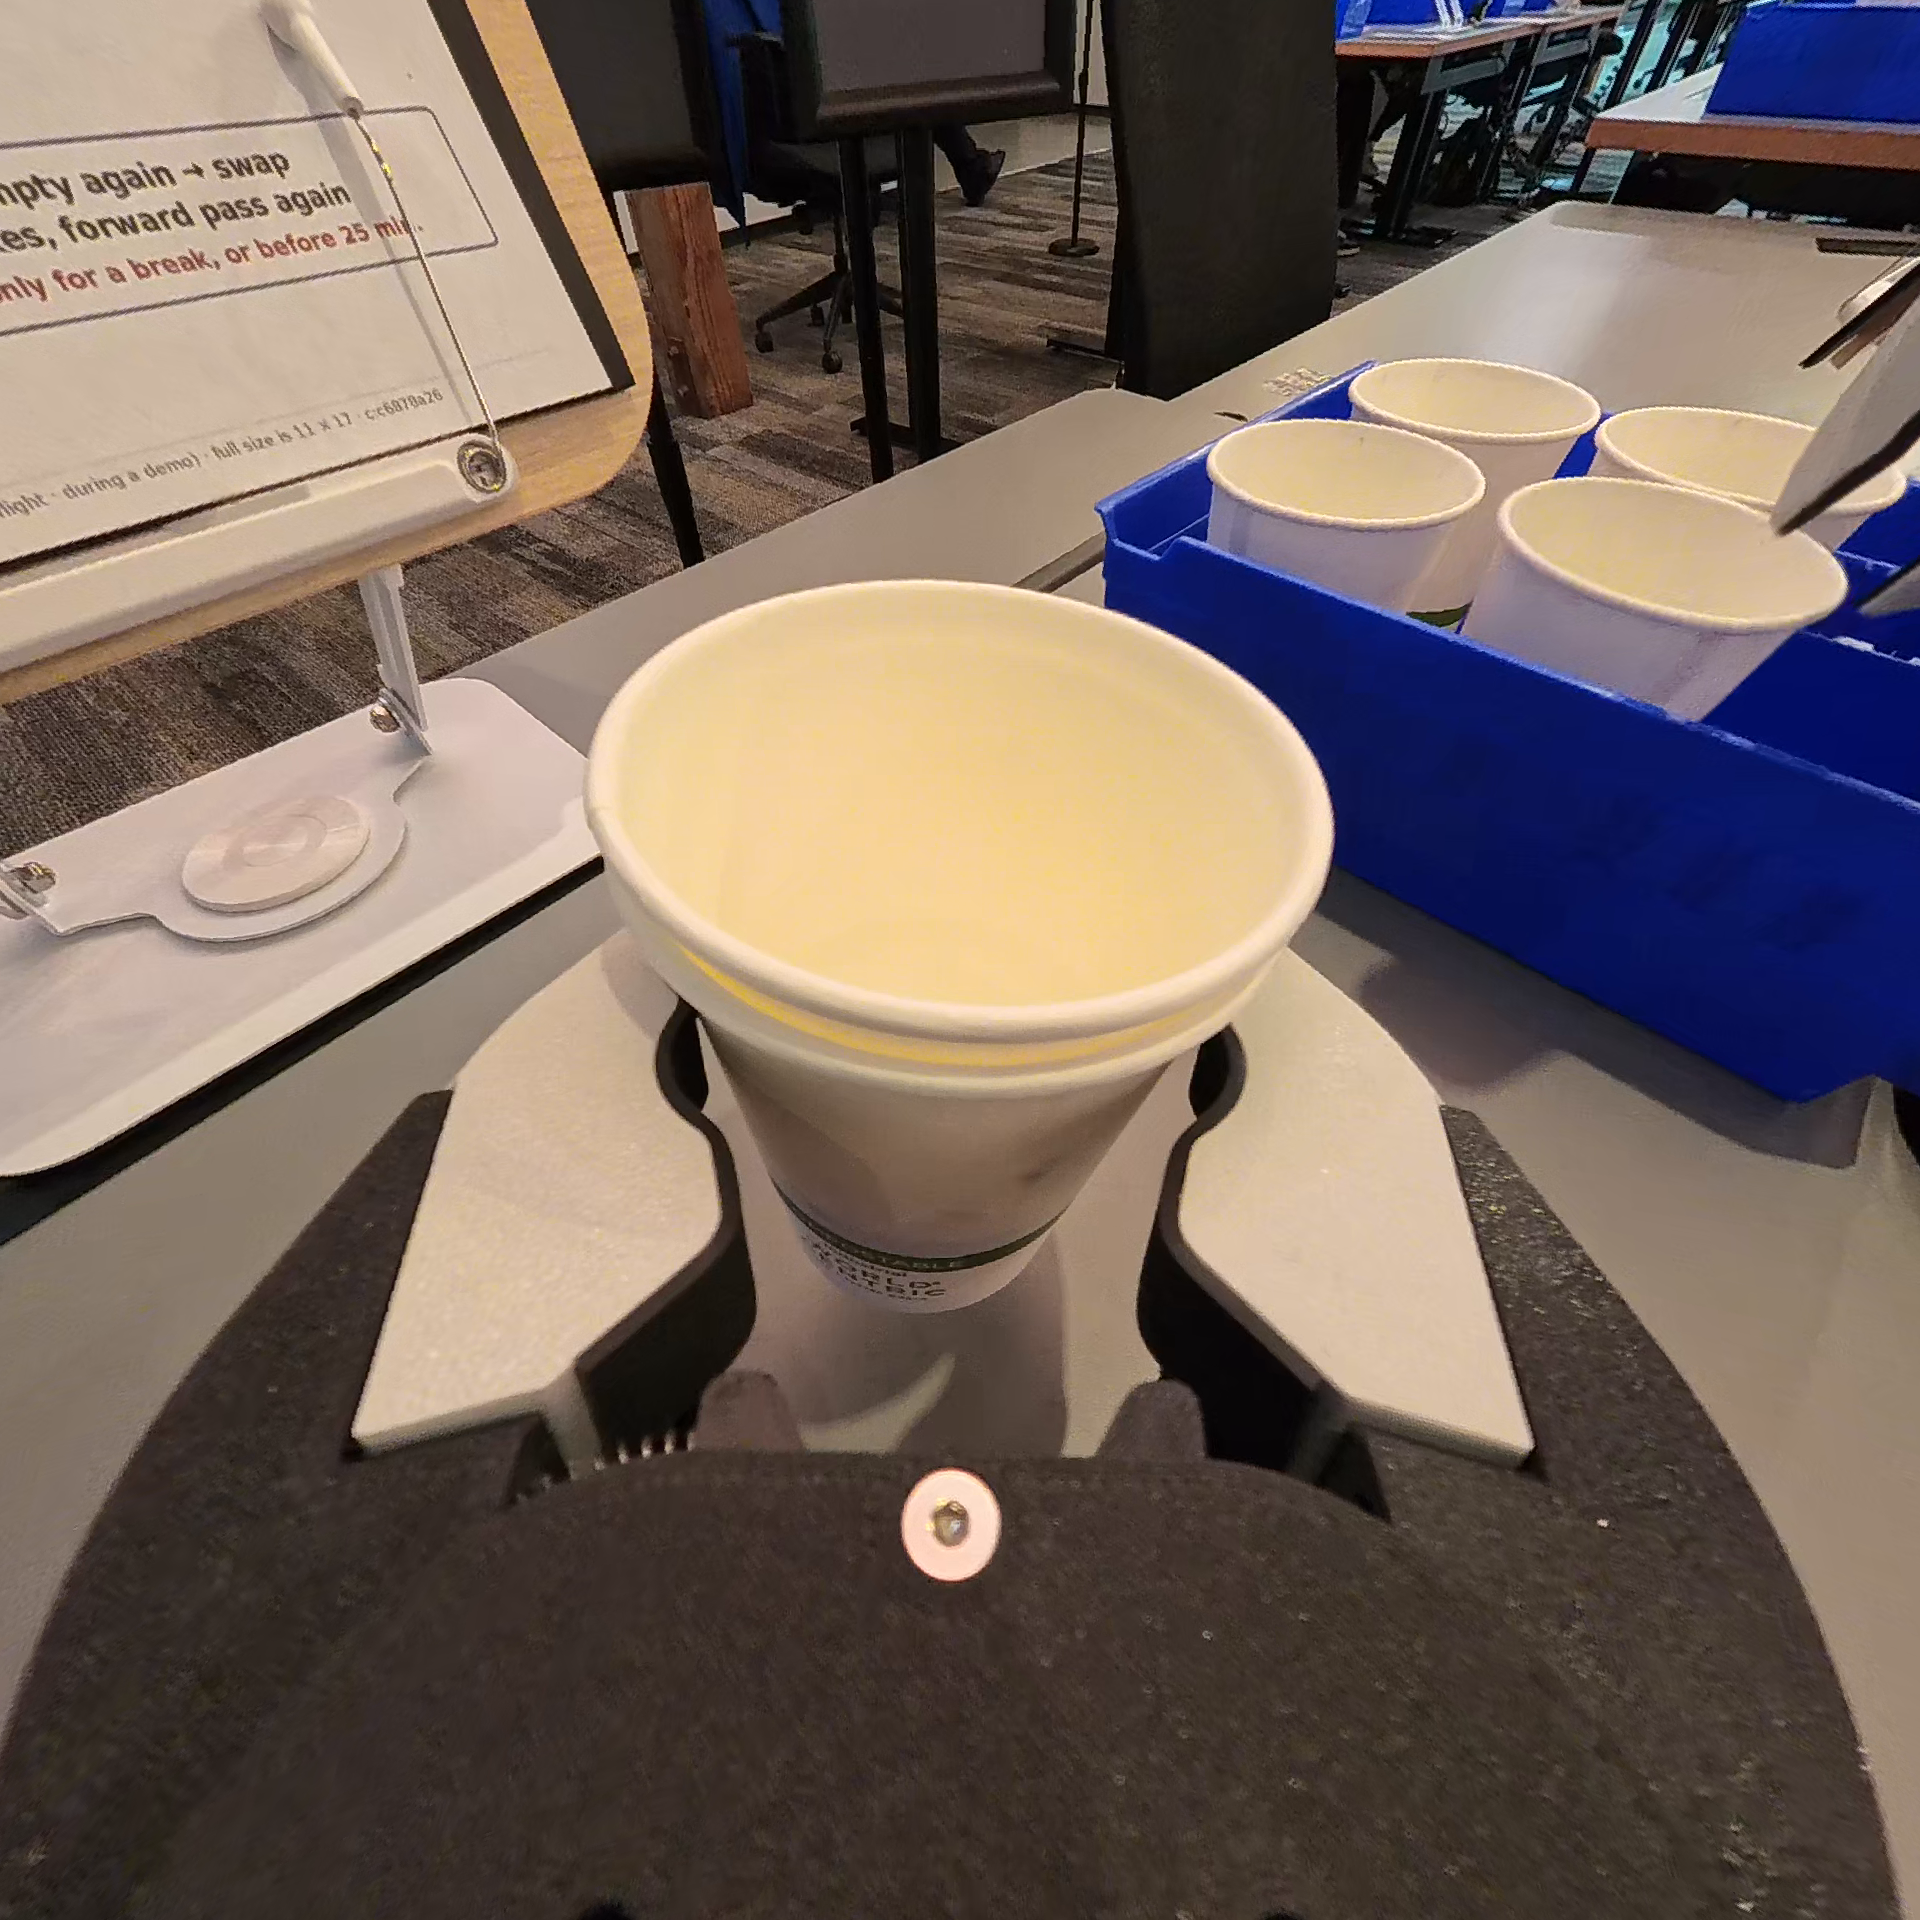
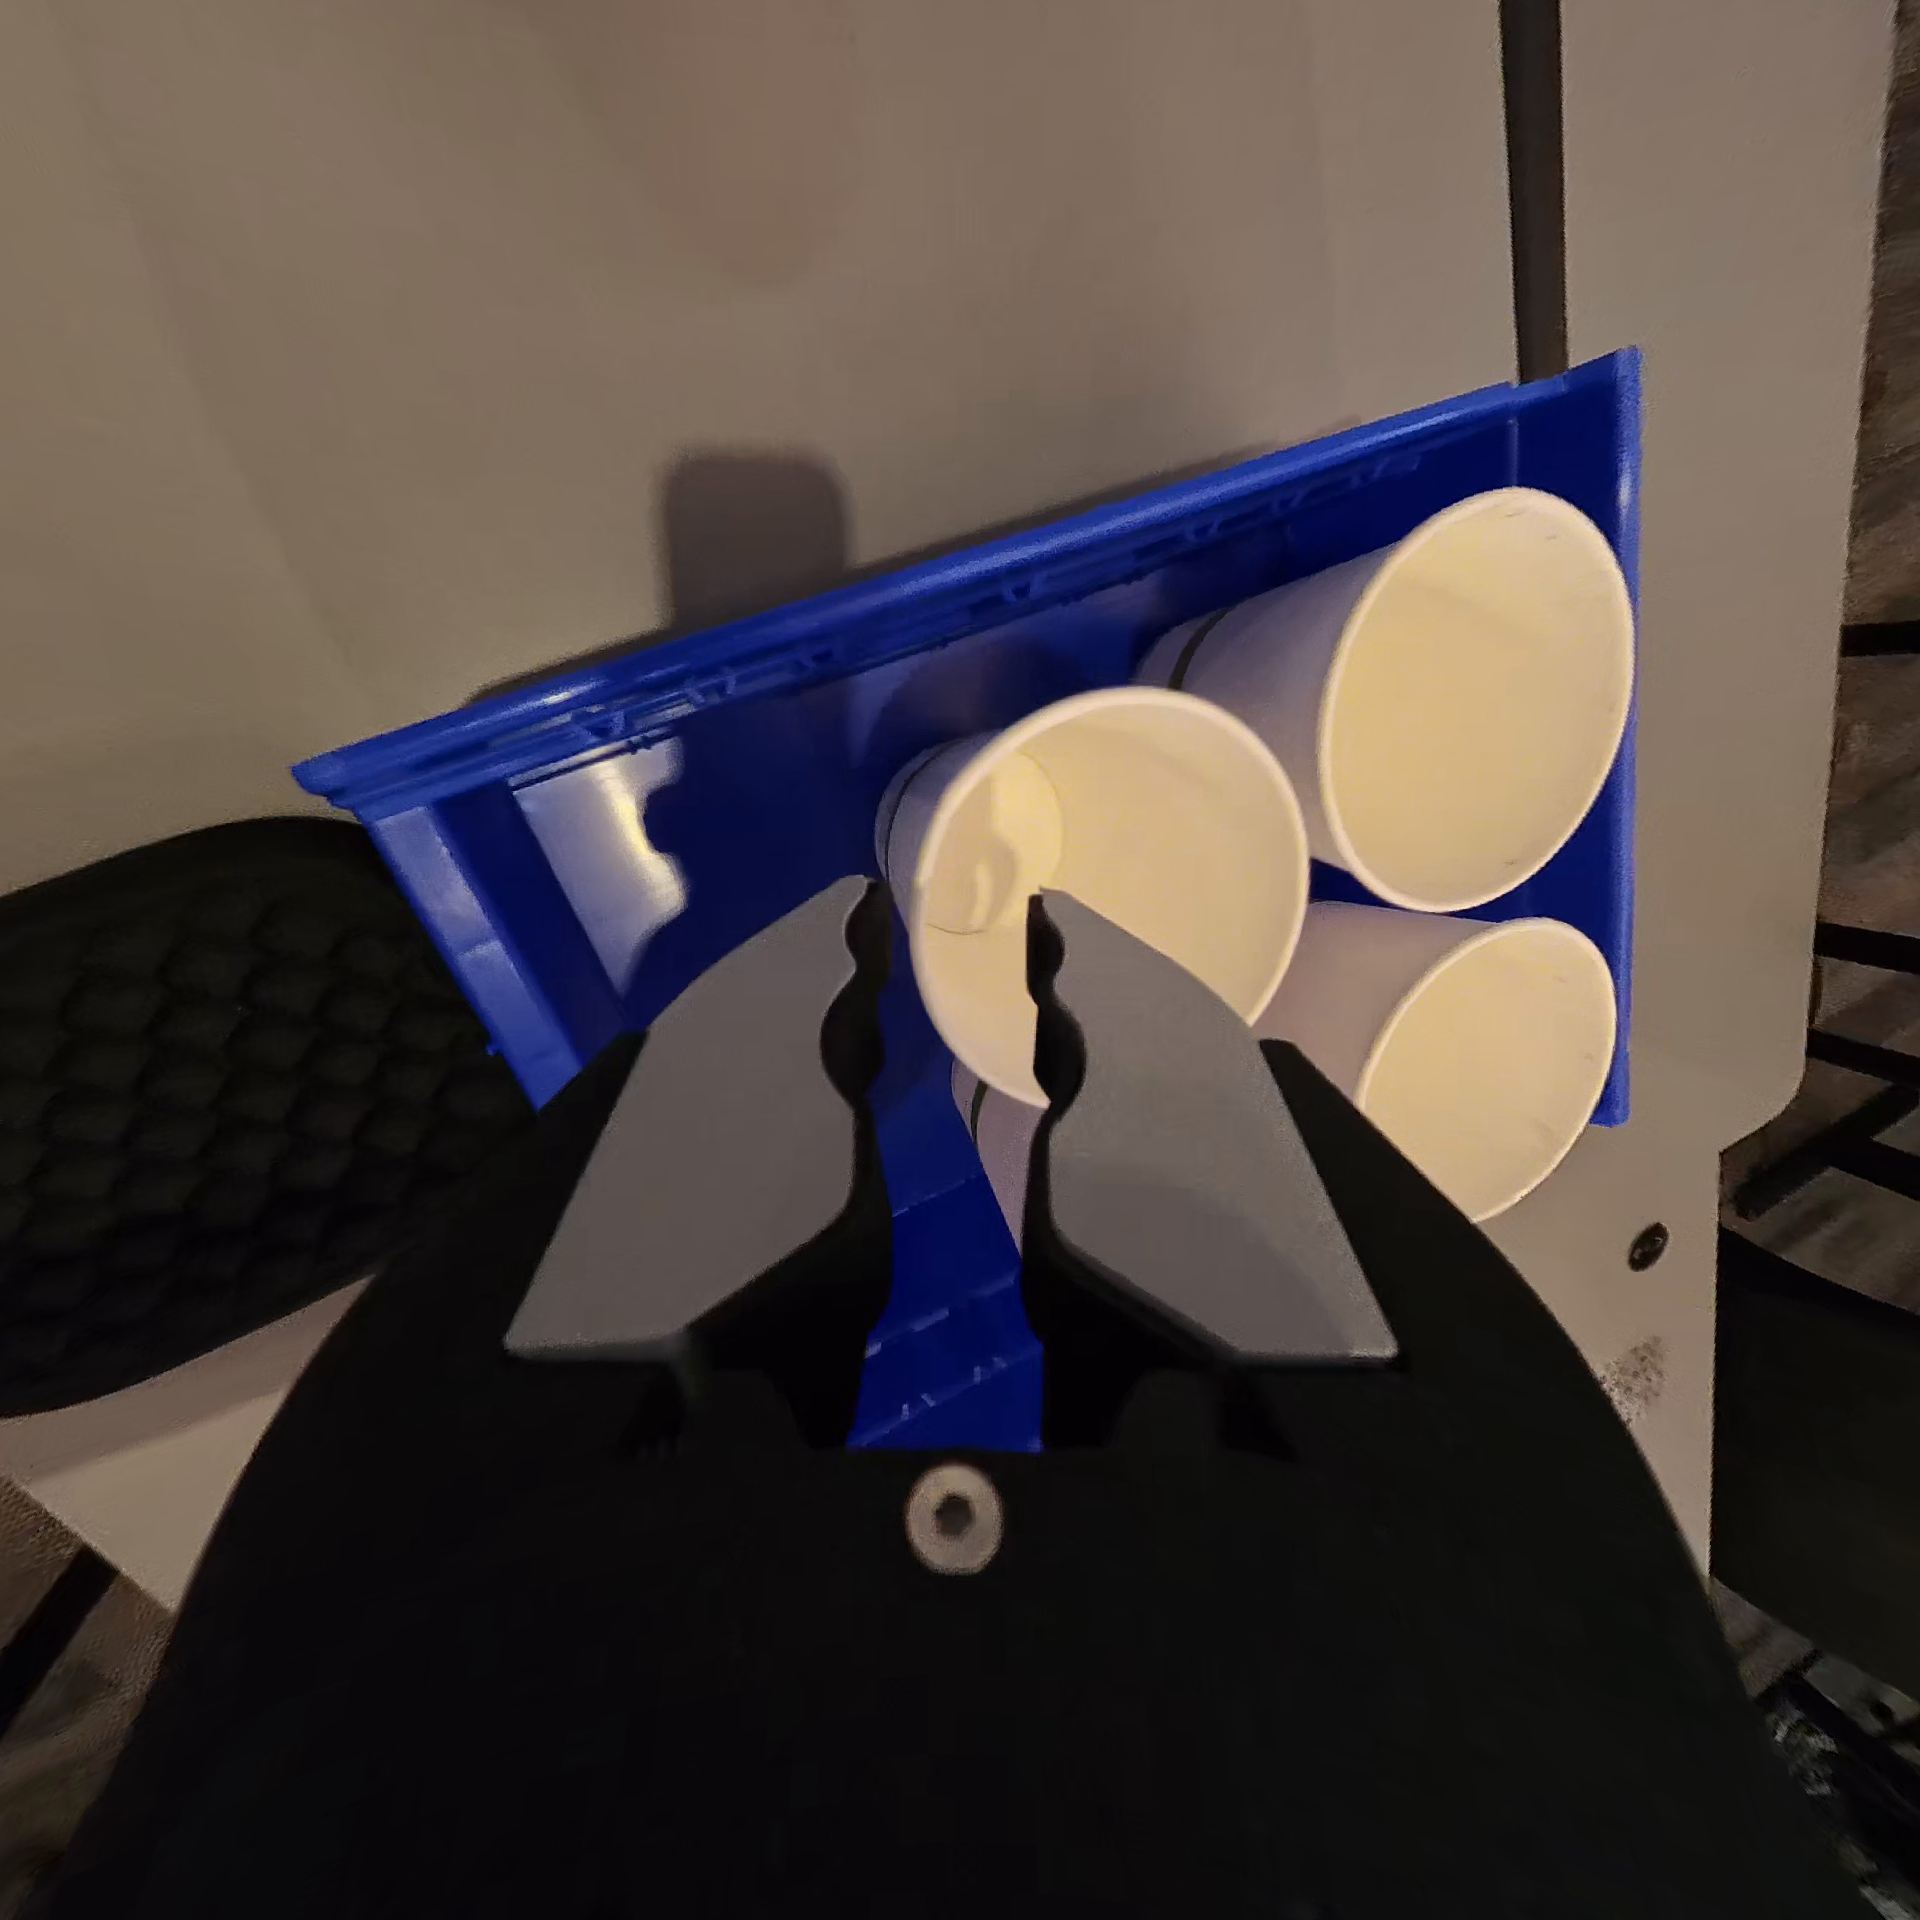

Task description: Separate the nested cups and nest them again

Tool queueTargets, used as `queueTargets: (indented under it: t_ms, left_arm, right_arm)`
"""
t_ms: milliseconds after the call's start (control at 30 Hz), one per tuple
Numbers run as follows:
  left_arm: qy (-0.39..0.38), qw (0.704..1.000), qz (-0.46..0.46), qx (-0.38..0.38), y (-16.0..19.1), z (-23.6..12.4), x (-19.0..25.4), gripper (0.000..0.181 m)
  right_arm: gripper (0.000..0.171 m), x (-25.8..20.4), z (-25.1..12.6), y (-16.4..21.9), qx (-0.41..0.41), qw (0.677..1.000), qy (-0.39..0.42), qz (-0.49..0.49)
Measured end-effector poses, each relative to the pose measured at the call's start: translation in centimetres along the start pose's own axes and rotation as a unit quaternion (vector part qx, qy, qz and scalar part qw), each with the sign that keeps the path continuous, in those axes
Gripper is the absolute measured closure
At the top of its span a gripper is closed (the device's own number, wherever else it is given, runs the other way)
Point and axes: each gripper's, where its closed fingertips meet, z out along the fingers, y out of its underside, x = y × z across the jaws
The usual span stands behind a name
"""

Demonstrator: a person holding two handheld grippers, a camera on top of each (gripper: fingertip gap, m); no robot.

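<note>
The room was an office with patterned carpet, chairs and more tables behind, and a grey bench [image 1: 1455,343] in front. On its left stood a clipboard stand [image 1: 312,312] with a printed sheet. The left gripper [image 1: 940,1049] was closed on the nested cups [image 1: 951,883], its two grey fingers [image 1: 561,1226] pressed against the white wall just below the rims; two rims showed one above the other, the inner cup sitting slightly proud, and the pair stood upright, held just above the bench. To the right lay a blue bin [image 1: 1507,790] with four white cups [image 1: 1345,499] standing in one end. The right gripper [image 2: 951,899] hung over that bin [image 2: 727,665], its jaws parted, one fingertip inside the mouth of the nearest cup [image 2: 1143,883] and the other outside its rim, not clamped on it.
</note>
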Motion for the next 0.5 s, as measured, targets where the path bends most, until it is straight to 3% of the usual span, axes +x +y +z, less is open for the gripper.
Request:
queueTargets:
  t_ms: [133,300,500]
  left_arm:
    - [-0.001,1.0,-0.001,0.003,-0.2,0.0,0.0,0.088]
    - [0.003,1.0,0.002,0.001,0.0,0.1,0.3,0.088]
    - [0.009,1.0,0.005,0.008,-0.5,-0.2,0.7,0.088]
  right_arm:
    - [0.148,1.1,-3.7,-2.6,0.034,0.999,0.02,-0.011]
    - [0.152,1.9,-8.6,-11.1,0.093,0.992,0.037,-0.074]
    - [0.153,0.2,-8.0,-19.9,0.099,0.982,0.001,-0.159]
